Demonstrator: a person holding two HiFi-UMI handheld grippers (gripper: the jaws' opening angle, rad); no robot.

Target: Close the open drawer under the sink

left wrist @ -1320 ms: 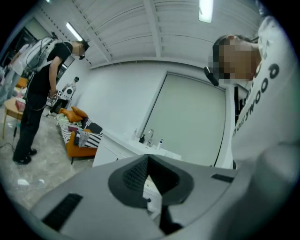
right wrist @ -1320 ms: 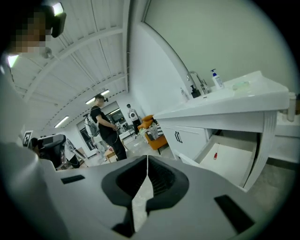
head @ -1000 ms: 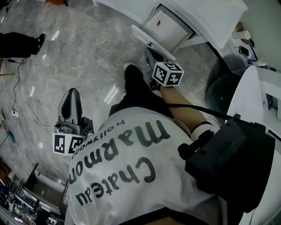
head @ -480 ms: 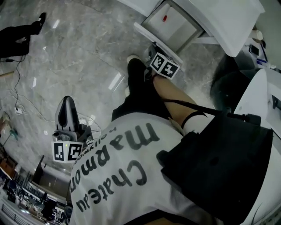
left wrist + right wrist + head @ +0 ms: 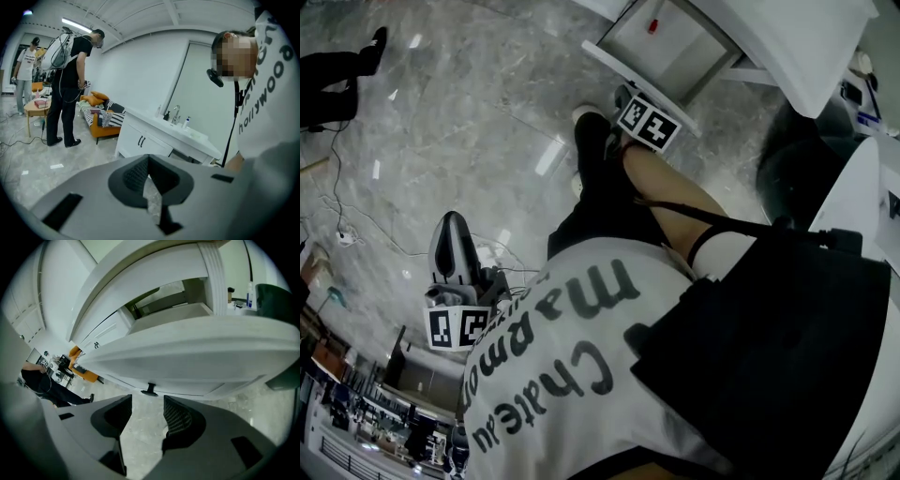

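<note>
The open drawer [image 5: 675, 49] sticks out from under the white sink counter [image 5: 797, 42] at the top of the head view, with a small red item inside. My right gripper [image 5: 624, 95] hangs just in front of its white front panel [image 5: 197, 352], below the black handle [image 5: 150, 390]. In the right gripper view its jaws [image 5: 146, 416] stand open; they have just been opening, with only floor between them. My left gripper [image 5: 450, 223] is far from the drawer, over the marble floor. Seen from its own camera, the left gripper [image 5: 148, 159] is shut on nothing.
My own leg and black shoe [image 5: 592, 141] stand right by the drawer. A dark round bin [image 5: 797, 159] sits to the right. Cables [image 5: 337, 187] trail over the floor at left. Another person [image 5: 70, 89] stands by an orange sofa [image 5: 101, 123].
The right gripper has sunk closer to the drawer's front panel, its marker cube rolling. The left gripper has dropped a little lower in the picture. The drawer stands open as before.
</note>
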